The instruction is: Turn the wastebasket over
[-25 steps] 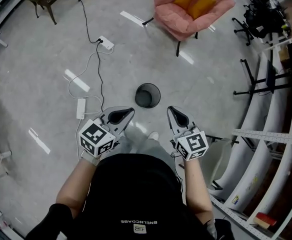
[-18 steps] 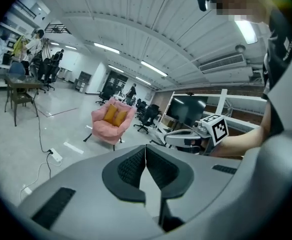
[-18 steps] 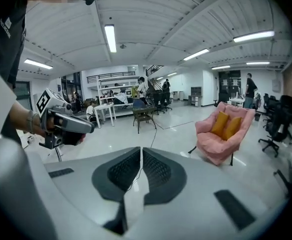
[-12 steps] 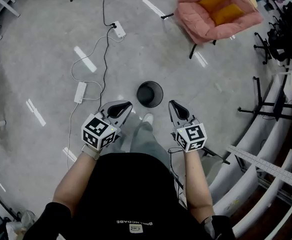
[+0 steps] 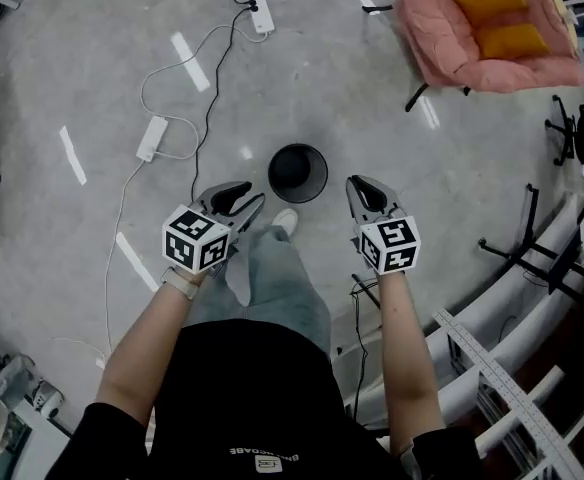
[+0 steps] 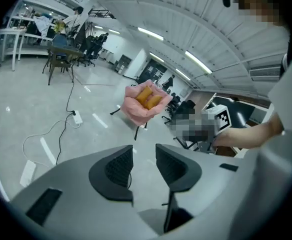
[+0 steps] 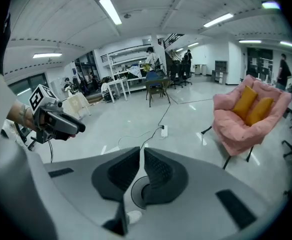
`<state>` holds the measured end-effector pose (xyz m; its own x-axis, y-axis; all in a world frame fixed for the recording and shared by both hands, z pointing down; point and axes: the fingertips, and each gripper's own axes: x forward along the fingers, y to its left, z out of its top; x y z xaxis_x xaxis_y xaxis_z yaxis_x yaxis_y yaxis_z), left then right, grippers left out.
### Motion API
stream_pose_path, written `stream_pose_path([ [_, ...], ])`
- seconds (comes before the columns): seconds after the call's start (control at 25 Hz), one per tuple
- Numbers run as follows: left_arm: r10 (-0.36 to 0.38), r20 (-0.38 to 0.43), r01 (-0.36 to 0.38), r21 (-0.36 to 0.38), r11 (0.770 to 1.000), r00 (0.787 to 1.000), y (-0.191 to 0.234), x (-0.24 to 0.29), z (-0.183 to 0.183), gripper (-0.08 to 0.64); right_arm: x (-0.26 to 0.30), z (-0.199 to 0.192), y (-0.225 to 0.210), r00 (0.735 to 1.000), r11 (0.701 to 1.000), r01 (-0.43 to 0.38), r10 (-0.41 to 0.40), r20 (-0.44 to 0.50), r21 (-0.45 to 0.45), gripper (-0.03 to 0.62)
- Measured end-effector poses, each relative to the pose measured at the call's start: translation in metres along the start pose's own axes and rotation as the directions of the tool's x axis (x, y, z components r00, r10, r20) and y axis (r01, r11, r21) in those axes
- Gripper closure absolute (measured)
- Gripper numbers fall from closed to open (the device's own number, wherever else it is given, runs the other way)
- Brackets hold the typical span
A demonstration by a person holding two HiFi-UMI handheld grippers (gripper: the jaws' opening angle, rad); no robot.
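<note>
Head view: a black wastebasket (image 5: 297,172) stands upright on the grey floor (image 5: 92,58), mouth up, at the centre of the frame, just above the person's shoe (image 5: 285,221). The left gripper (image 5: 240,200) sits lower left of it and the right gripper (image 5: 364,190) lower right, both near it but touching nothing. Compared with a second ago the pink armchair (image 5: 487,28) has slid toward the upper right corner and the basket lies closer between the two grippers, so the person has stepped up to it.

Left gripper view: the left gripper (image 6: 144,161) has just been opening; its jaws stand apart with only bare floor between them. The basket is out of this frame; the armchair (image 6: 143,103) shows at centre.

Right gripper view: the right gripper (image 7: 141,166) has its jaws together and holds nothing. The basket's round rim (image 7: 137,193) shows just below the closed tips, with the shoe (image 7: 133,216) beneath.

The turning has not begun; the opening left jaws suggest a grasp of the rim is being prepared
</note>
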<state>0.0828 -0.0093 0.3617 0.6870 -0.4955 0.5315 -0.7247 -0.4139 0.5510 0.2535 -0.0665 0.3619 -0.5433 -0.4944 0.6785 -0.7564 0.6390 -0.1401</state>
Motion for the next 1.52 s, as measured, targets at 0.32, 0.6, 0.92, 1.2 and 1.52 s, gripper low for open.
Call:
stream_pose_path([
  [0.32,0.107,-0.087,-0.122,-0.182,0.976,0.990,0.078,0.090,-0.087,0.367,0.095,-0.088,-0.045,0.975,0.992,-0.127,0.127,-0.181,0.009,0.486],
  [0.6,0.140,-0.161,-0.179,-0.263,0.948,0.977,0.134,0.156,-0.168,0.341,0.183,-0.175,-0.083,0.936,0.986,-0.164,0.158,-0.315,0.007,0.453],
  [0.92,0.135,-0.209,-0.197,-0.314,0.929,0.969,0.185,0.209,-0.255,0.336,0.261,-0.275,-0.114,0.893,0.985,-0.161,0.174,-0.416,0.066,0.449],
  [1.2,0.122,-0.208,-0.202,-0.425,0.882,0.970,0.210,0.255,-0.308,0.336,0.300,-0.335,-0.127,0.866,0.980,-0.152,0.196,-0.460,0.131,0.449],
  [1.52,0.148,-0.236,-0.247,-0.477,0.844,0.960,0.230,0.280,-0.348,0.341,0.324,-0.363,-0.130,0.848,0.972,-0.175,0.230,-0.478,0.156,0.494],
])
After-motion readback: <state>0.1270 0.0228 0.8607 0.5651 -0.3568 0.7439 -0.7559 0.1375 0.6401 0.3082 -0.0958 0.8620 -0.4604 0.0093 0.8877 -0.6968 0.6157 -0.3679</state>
